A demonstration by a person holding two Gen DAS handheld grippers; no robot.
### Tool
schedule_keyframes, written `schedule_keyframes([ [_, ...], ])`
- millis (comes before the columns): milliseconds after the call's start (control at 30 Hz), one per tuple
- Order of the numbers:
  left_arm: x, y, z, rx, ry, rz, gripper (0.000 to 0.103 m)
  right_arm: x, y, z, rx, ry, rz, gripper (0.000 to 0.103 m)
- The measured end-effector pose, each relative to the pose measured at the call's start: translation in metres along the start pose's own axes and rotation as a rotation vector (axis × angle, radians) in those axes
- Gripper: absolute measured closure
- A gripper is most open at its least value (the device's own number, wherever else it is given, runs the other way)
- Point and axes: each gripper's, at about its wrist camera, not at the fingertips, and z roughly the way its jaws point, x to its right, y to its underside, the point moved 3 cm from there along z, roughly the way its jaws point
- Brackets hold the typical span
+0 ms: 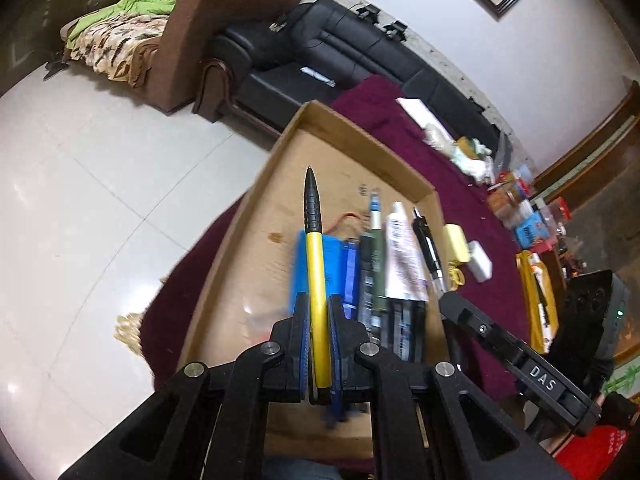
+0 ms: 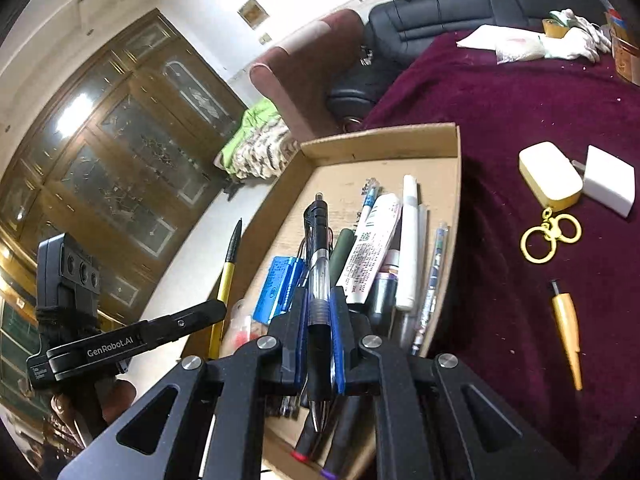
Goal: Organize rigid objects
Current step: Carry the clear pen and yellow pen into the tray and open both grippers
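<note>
My left gripper (image 1: pixel 318 308) is shut on a yellow pen with a black grip (image 1: pixel 316 264), held above the left part of a shallow cardboard tray (image 1: pixel 248 240); the pen also shows in the right wrist view (image 2: pixel 226 276). My right gripper (image 2: pixel 320 300) is shut on a clear pen with a black clip (image 2: pixel 319 264), held above the tray (image 2: pixel 384 142). In the tray lie a blue pack (image 2: pixel 280 288), a white tube (image 2: pixel 372 240), a white marker (image 2: pixel 410 240) and several other pens.
The tray sits on a maroon cloth (image 2: pixel 520 100). On the cloth to the right lie a yellow case with gold key rings (image 2: pixel 550 178), a white charger (image 2: pixel 610 184) and a yellow knife-like tool (image 2: pixel 566 328). Snack packets (image 1: pixel 520 208) crowd the far end. Sofas (image 1: pixel 320 52) stand beyond.
</note>
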Motion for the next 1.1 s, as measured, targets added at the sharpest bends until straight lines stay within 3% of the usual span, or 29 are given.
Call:
schedule_keyframes([
  [200, -0.009, -0.005, 0.024, -0.041, -0.074, 0.008, 0.095, -0.003, 0.003, 0.019, -0.032, 0.062, 0.001, 0.092],
  [333, -0.005, -0.002, 0.026, -0.020, -0.116, 0.043, 0.094, -0.004, 0.003, 0.030, -0.048, 0.078, -0.005, 0.092],
  [400, -0.003, -0.001, 0.025, -0.018, -0.129, 0.042, 0.084, -0.003, 0.005, 0.031, -0.046, 0.089, 0.002, 0.089],
  [433, -0.003, 0.000, 0.022, -0.013, -0.126, 0.040, 0.074, -0.003, 0.005, 0.030, -0.045, 0.084, 0.007, 0.087],
  [533, 0.005, 0.003, 0.010, 0.029, -0.114, 0.054, 0.060, -0.001, 0.005, 0.019, -0.034, 0.002, 0.022, 0.082],
  [633, 0.019, 0.009, -0.004, 0.067, -0.103, 0.073, 0.052, 0.003, 0.008, -0.006, 0.015, -0.044, 0.006, 0.074],
  [800, 0.054, 0.031, -0.020, 0.103, -0.039, 0.123, 0.046, 0.034, 0.017, -0.064, 0.116, -0.084, 0.002, 0.074],
  [900, 0.083, 0.044, -0.018, 0.085, 0.008, 0.160, 0.046, 0.067, 0.012, -0.093, 0.165, -0.043, 0.017, 0.074],
  [1100, 0.138, 0.067, -0.015, 0.041, 0.074, 0.268, 0.046, 0.130, 0.014, -0.095, 0.064, 0.078, 0.000, 0.074],
])
